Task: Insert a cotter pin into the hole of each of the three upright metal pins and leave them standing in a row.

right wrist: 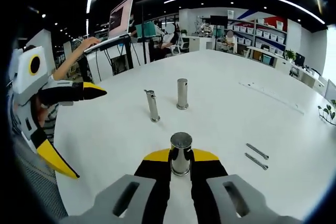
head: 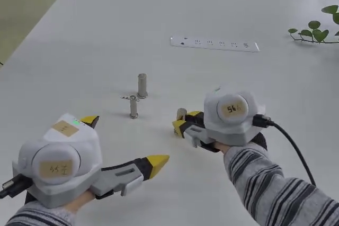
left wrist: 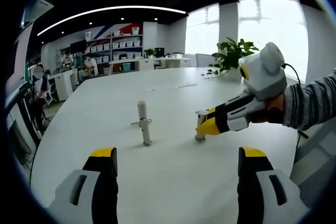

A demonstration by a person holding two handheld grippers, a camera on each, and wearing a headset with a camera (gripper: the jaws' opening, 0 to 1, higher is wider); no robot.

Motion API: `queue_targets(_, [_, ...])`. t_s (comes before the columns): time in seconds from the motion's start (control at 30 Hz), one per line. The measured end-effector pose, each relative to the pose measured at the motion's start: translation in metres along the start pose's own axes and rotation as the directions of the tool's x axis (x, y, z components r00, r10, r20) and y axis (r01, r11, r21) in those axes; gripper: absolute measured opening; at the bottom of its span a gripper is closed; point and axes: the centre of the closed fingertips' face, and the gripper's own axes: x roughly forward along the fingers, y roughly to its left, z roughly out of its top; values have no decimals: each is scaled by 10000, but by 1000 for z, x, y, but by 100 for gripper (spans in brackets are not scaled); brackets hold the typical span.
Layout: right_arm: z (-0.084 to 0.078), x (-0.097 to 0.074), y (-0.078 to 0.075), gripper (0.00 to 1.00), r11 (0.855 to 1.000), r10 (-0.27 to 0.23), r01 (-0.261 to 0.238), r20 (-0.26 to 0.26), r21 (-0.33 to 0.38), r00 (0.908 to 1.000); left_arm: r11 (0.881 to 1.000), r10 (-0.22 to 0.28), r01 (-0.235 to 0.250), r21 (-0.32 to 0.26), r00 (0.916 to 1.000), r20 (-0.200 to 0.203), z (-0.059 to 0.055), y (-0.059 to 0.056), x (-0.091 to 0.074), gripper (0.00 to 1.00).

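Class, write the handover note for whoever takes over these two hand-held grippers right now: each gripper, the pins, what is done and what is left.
Grippers: the left tongs are open and hold nothing. The right tongs are shut on the stubby silver metal pin, upright on the white bench.
Others: the slim silver metal pin stands with what seems a cotter pin through its top. The thicker silver metal pin stands bare.
Spare: two loose silver cotter pins lie on the bench.
Done: apparently one pin.
Left: fit two cotters, then line up the row.
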Motion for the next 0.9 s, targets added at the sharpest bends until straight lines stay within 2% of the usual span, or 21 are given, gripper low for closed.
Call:
queue_targets(0.2, [-9,-1,4,8,9999,-162,163,-148,55,9998,10000,-11,11,41,10000,-25,-1,1,1,93])
queue_targets(0.5, [-11,-5,5,8,9989,-473,473,2,56,9989,9999,-120,121,93,9999,-46,-1,-2,2,92])
queue_targets(0.6, [-11,-5,5,9,9970,-632,632,-24,445,9980,9998,-155,156,85,9999,-34,-1,-3,3,92])
queue_targets(0.83, [-11,-6,5,9,9972,-723,721,77,188,9974,9998,-166,167,123,9998,-116,-3,-3,3,92])
queue_targets(0.9, [-13,-7,6,10,9976,-675,675,-32,131,9977,9998,-139,141,172,9998,-135,-3,-3,3,92])
